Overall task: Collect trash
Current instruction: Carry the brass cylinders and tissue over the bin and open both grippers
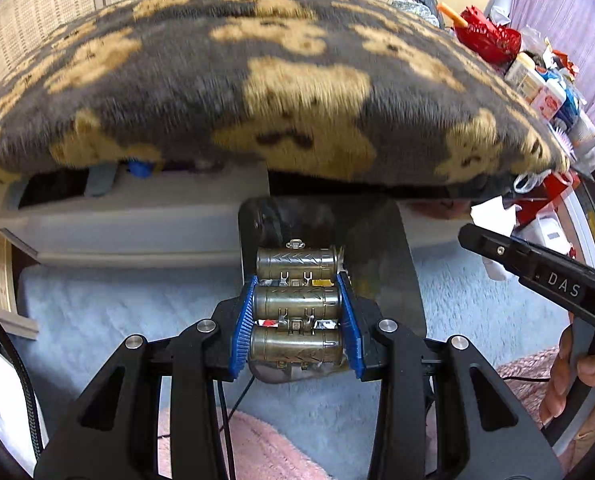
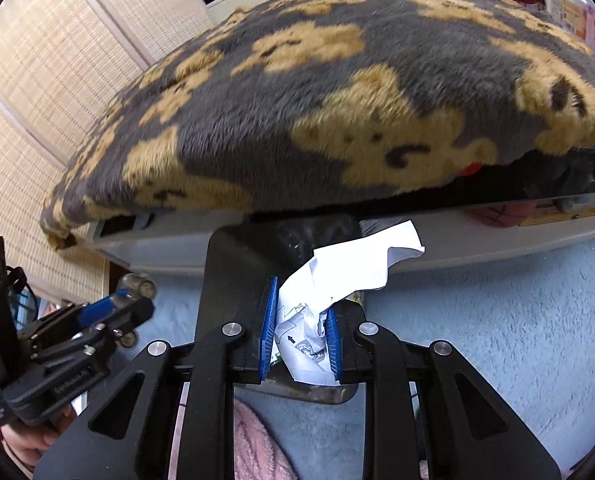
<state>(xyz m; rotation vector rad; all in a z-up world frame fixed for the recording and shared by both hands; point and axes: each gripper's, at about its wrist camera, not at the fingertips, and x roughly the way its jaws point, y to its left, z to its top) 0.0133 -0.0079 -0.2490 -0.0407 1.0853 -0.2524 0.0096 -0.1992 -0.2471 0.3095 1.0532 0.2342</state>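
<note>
My left gripper (image 1: 297, 280) is shut on a bundle of three brassy metal cylinders (image 1: 297, 304), stacked one above the other between the blue pads. It hangs over a dark bin (image 1: 381, 256) on the rug. My right gripper (image 2: 302, 300) is shut on a crumpled white printed paper (image 2: 349, 268), above the same dark bin (image 2: 233, 272). In the left wrist view the right gripper (image 1: 481, 236) comes in from the right with the paper (image 1: 493, 212) at its tip. In the right wrist view the left gripper (image 2: 137, 300) shows at the lower left with the cylinders (image 2: 139, 286).
A big plush cushion (image 1: 257, 80), grey with tan patches, overhangs a grey storage box (image 1: 137, 216) just behind the bin. A pale blue rug (image 1: 97, 320) covers the floor, with pink cloth (image 1: 265, 448) nearest me. Cluttered packets (image 1: 537, 80) stand at the right, woven panels (image 2: 37, 80) at the left.
</note>
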